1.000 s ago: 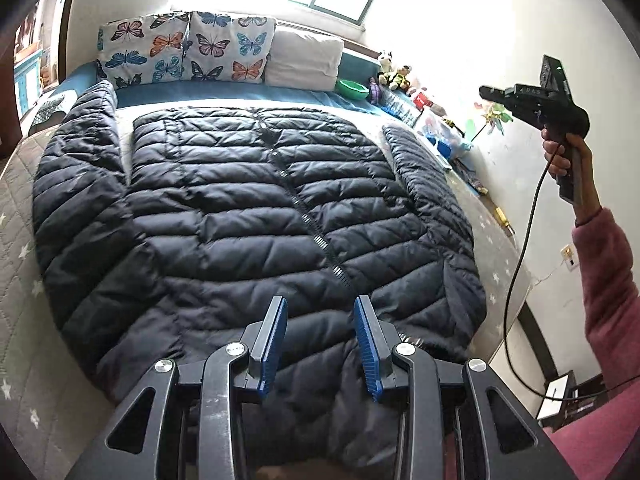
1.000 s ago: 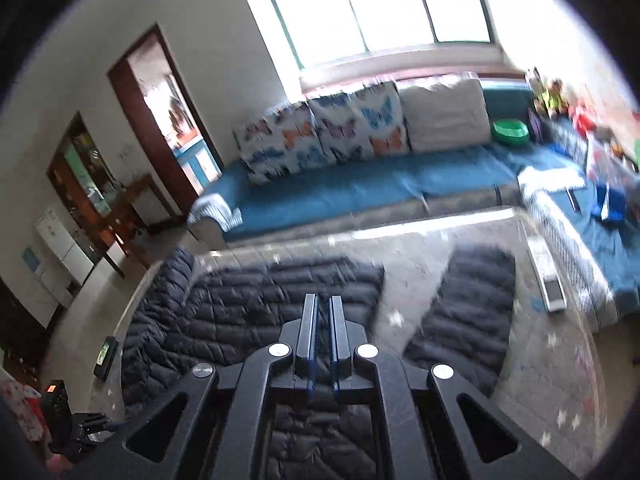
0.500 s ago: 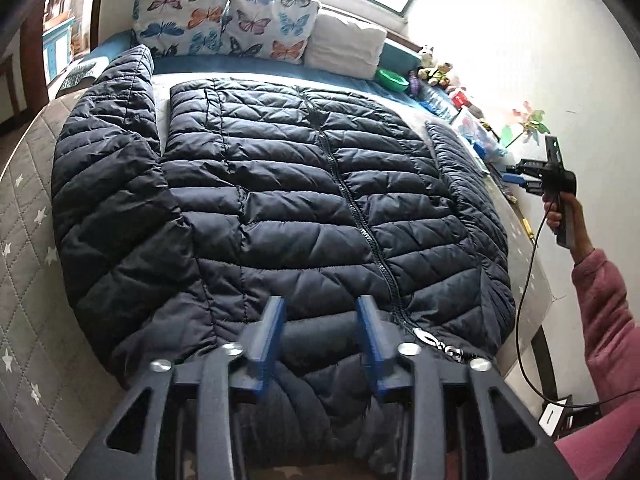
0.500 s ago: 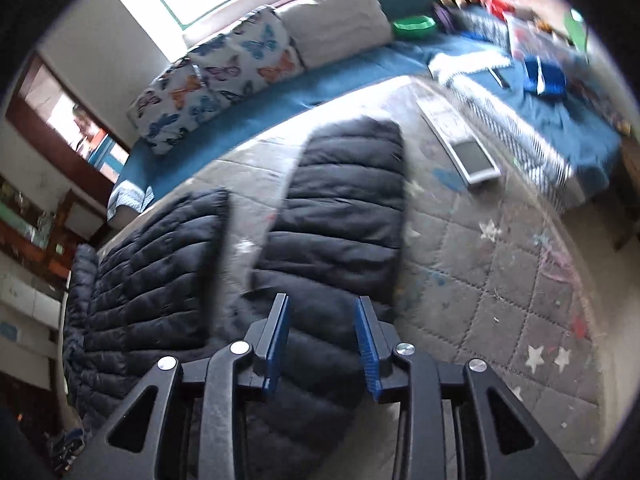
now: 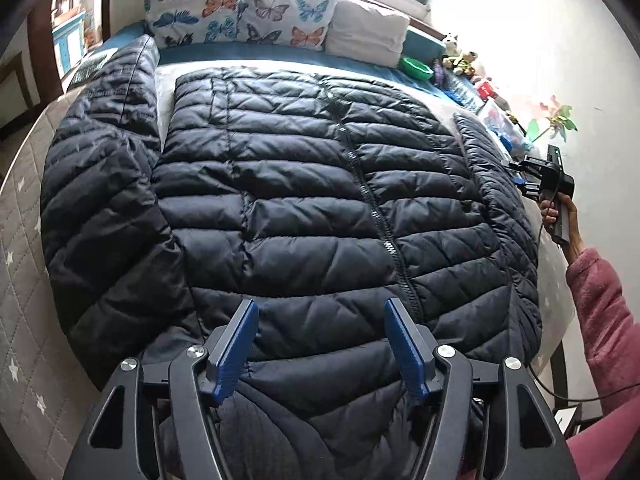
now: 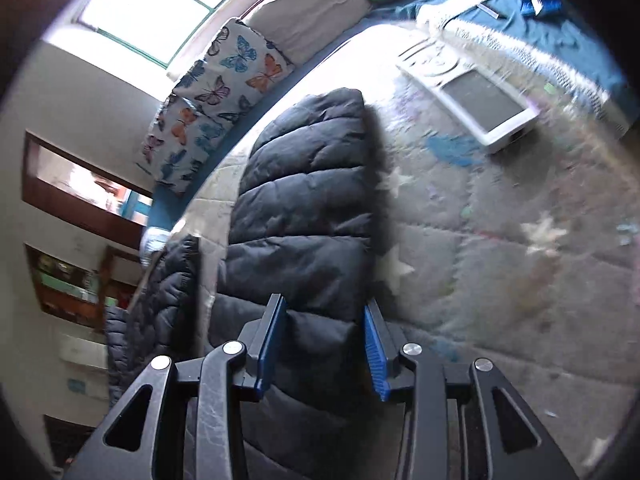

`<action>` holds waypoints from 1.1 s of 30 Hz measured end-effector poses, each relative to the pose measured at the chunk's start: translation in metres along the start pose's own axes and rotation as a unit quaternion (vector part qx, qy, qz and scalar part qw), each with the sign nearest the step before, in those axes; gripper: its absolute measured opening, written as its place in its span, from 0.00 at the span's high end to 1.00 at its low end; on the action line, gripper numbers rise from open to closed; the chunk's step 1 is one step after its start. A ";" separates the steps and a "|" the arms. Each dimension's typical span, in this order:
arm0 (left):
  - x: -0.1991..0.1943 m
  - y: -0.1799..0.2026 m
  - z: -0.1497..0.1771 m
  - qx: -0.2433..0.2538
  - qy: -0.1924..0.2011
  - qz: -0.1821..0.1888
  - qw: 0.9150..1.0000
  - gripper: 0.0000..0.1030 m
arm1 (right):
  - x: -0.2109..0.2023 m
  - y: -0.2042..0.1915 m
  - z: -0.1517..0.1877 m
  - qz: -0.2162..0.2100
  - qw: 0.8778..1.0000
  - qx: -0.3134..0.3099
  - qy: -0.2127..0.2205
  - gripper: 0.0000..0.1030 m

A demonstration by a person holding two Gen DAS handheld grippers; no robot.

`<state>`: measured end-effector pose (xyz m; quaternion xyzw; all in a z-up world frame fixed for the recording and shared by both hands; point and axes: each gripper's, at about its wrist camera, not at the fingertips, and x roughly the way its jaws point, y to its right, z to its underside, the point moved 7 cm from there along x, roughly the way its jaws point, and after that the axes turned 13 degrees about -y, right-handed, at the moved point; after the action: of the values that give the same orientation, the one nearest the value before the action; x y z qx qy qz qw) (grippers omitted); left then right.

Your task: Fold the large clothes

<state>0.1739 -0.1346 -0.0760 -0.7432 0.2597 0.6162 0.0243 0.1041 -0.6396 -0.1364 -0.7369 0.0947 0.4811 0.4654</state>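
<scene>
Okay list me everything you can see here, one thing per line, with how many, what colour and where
puffer jacket: one, dark navy, spread flat on the bed, zipper up, sleeves out to each side
bed cover: one, grey quilted with white stars, under the jacket
butterfly pillows: two, white with coloured butterflies, at the head of the bed
plain pillow: one, white, beside the butterfly pillows
bowl: one, green, on the blue ledge
tablet-like device: one, white frame with a dark screen, on the cover beyond the sleeve
left gripper: one, black with blue pads, open over the hem
right gripper: one, black with blue pads, open around the right sleeve
</scene>
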 end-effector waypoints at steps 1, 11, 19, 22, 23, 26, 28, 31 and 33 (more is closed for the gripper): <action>0.002 -0.002 0.000 -0.004 -0.002 0.000 1.000 0.33 | 0.003 -0.001 -0.001 -0.011 1.000 0.004 0.001 0.59; -0.012 -0.016 0.004 -0.013 0.024 0.002 1.000 0.33 | -0.039 -0.069 0.009 -0.040 0.997 -0.053 0.048 0.90; -0.056 -0.023 0.020 0.014 0.082 0.007 0.996 0.33 | -0.102 -0.206 0.073 -0.004 0.975 -0.198 0.102 0.91; -0.072 -0.034 0.032 0.013 0.104 0.020 0.994 0.33 | -0.113 -0.263 0.117 -0.002 0.960 -0.258 0.106 0.91; -0.076 -0.038 0.035 0.013 0.108 0.023 0.994 0.33 | -0.114 -0.279 0.131 0.000 0.955 -0.276 0.106 0.91; -0.086 -0.052 0.048 0.007 0.121 0.035 0.992 0.33 | -0.102 -0.331 0.180 0.010 0.941 -0.327 0.090 0.91; -0.092 -0.061 0.058 0.003 0.129 0.045 0.991 0.33 | -0.087 -0.355 0.212 0.024 0.931 -0.357 0.070 0.91; -0.100 -0.073 0.072 0.001 0.137 0.051 0.989 0.33 | -0.053 -0.383 0.256 0.053 0.916 -0.397 0.036 0.90; -0.104 -0.079 0.081 -0.001 0.143 0.052 0.988 0.33 | -0.023 -0.389 0.287 0.076 0.904 -0.421 -0.001 0.89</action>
<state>0.1226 -0.0001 -0.0212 -0.8089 0.2984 0.5045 -0.0459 0.1423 -0.2099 0.0837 -0.8542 -0.0614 0.5110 0.0741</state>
